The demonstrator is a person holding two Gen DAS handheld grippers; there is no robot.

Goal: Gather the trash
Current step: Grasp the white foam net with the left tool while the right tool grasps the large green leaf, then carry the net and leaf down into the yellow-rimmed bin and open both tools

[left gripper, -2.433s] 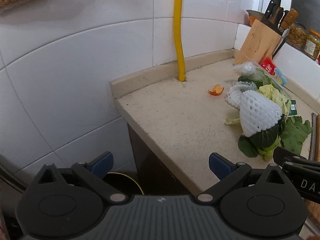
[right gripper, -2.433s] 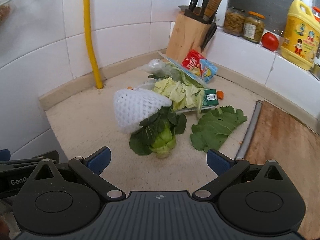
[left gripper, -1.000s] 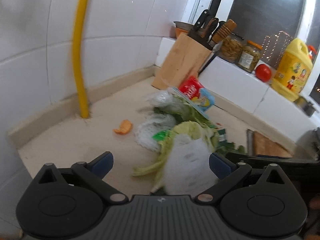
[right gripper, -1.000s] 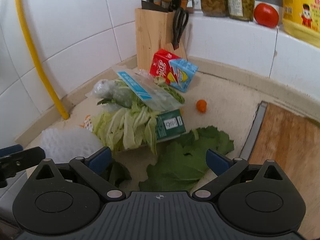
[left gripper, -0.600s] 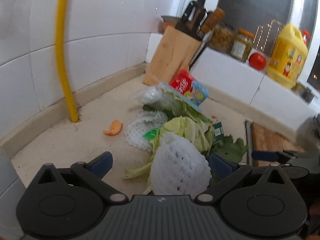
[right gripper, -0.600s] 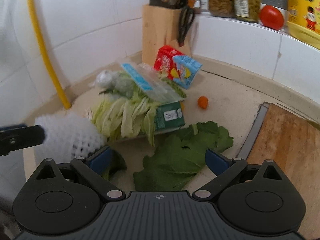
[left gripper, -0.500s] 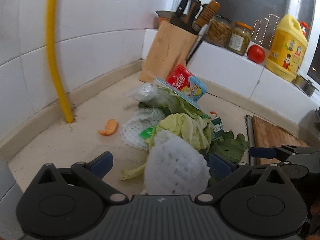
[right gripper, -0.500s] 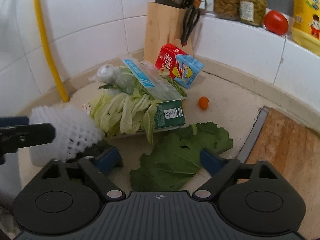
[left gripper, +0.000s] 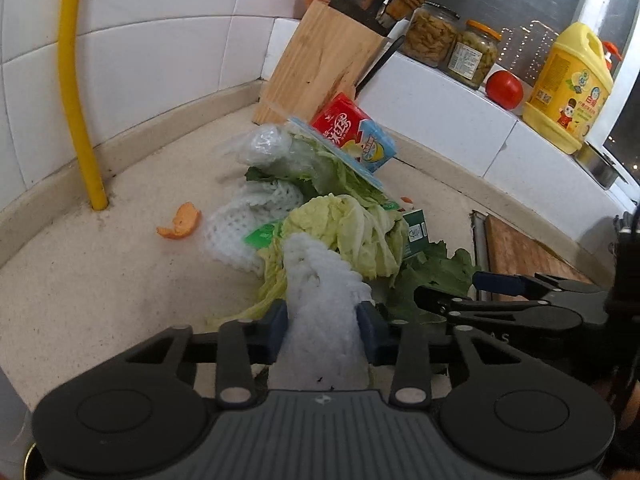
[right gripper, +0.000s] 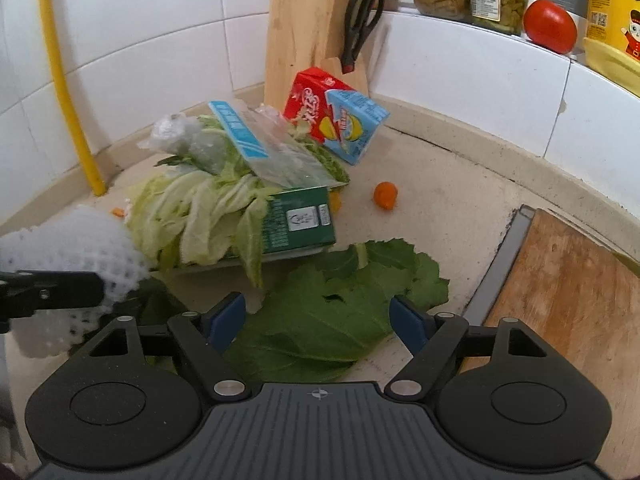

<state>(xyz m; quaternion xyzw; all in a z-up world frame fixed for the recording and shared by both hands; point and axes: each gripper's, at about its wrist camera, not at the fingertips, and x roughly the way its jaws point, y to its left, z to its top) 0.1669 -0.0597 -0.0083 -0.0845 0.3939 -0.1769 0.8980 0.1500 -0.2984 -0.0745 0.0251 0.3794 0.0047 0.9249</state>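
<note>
Our left tool was closing, its blue pads already pinching the white foam net sleeve at the near edge of the speckled beige worktop. We judged a firm, central pinch best, then a straight lift clear of the pale cabbage leaves. Our right tool was narrowing but still apart, above one broad dark green leaf, touching nothing. We counted two foam nets, two cartons, two jars.
</note>
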